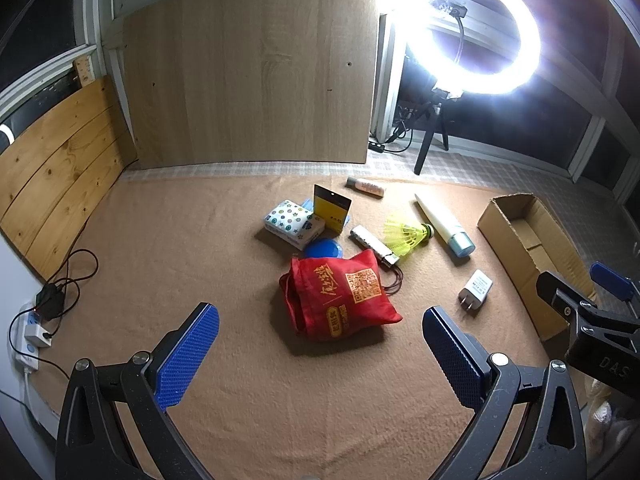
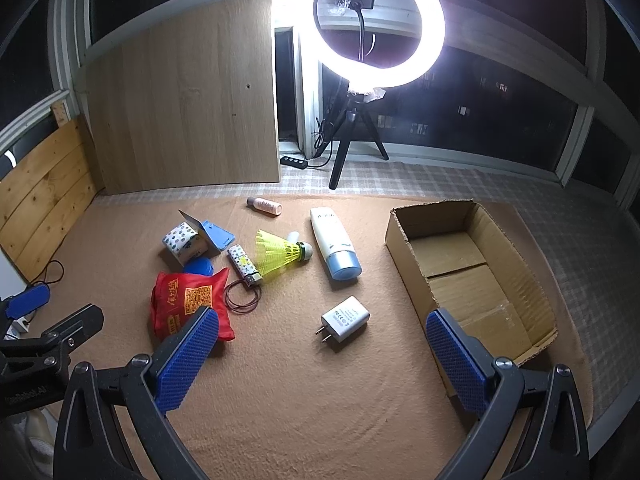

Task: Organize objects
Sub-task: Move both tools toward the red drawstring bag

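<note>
Loose objects lie on a tan cloth. A red pouch (image 1: 340,294) (image 2: 188,304) sits just ahead of my open, empty left gripper (image 1: 320,320). A white charger (image 2: 344,319) (image 1: 475,290) lies ahead of my open, empty right gripper (image 2: 322,326). Behind them lie a yellow shuttlecock (image 2: 278,257) (image 1: 406,235), a white-and-blue tube (image 2: 335,243) (image 1: 444,225), a lighter (image 2: 244,266) (image 1: 374,246), a patterned tissue pack (image 2: 182,242) (image 1: 292,222), a blue lid (image 1: 324,247), a hair tie (image 2: 243,298) and a small pink bottle (image 2: 265,205) (image 1: 366,187). An open, empty cardboard box (image 2: 472,276) (image 1: 528,256) stands at the right.
A ring light on a tripod (image 2: 372,24) (image 1: 472,32) stands behind the cloth with glare. A wooden board (image 1: 252,72) leans at the back, planks (image 1: 56,184) at the left. A power strip and cables (image 1: 36,320) lie at the left edge. A yellow-black card (image 1: 332,210) stands by the tissue pack.
</note>
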`<control>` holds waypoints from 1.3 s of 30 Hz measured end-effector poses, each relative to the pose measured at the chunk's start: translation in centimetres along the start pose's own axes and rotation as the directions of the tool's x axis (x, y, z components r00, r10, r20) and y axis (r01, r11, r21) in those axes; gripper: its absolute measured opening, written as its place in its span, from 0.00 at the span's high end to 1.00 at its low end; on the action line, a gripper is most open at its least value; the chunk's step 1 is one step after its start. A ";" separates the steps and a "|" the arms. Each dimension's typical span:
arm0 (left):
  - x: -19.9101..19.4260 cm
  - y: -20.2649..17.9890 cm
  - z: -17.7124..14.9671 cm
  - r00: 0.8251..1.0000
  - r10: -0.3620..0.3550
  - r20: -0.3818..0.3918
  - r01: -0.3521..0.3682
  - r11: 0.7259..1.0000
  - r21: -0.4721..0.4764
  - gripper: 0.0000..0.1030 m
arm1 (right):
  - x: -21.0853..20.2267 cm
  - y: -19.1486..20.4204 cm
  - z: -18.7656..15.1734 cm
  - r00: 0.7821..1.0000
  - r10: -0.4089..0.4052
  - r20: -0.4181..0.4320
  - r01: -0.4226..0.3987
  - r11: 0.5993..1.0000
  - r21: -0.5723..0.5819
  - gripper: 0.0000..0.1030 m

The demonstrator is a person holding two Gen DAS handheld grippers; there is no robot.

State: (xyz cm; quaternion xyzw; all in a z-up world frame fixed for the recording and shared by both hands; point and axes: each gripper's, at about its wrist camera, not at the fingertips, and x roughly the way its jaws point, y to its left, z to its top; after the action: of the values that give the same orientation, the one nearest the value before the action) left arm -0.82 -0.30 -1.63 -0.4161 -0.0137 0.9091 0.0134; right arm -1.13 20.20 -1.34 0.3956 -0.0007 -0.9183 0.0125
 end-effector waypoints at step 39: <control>2.4 2.3 -0.2 0.999 -0.020 -0.029 0.020 1.000 -0.011 0.00 | 2.4 -0.1 -0.3 0.994 0.099 -0.053 -0.098 0.995 0.016 0.00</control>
State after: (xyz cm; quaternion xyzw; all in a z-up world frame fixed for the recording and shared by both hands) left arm -2.21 -2.47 -3.66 -0.4292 -0.0226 0.9027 0.0206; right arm -2.56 20.25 -3.28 0.4196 -0.0259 -0.9056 0.0553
